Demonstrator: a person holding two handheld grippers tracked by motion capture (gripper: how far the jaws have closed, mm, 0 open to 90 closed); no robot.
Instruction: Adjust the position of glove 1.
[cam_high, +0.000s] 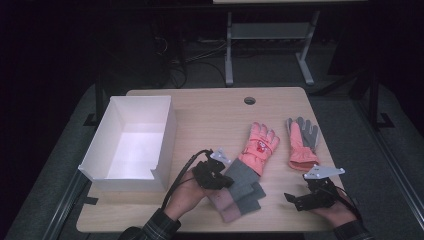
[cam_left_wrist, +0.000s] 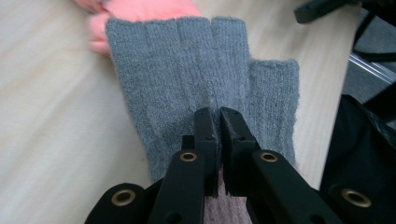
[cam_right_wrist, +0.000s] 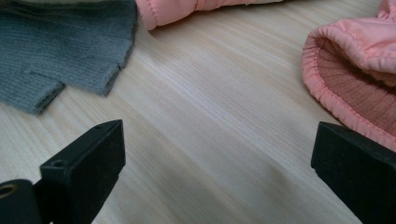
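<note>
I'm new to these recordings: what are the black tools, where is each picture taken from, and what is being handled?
A person holds two hand-held tools, each ending in a two-jaw claw. The high view looks down on a wooden table. The other two pictures come from cameras riding on each tool. On the table lie a white box, open on top, two pink gloves, one showing a grey palm, and a grey knit fingerless glove. The left claw is pinched shut on the grey glove. The right claw is wide open above bare wood, holding nothing.
</note>
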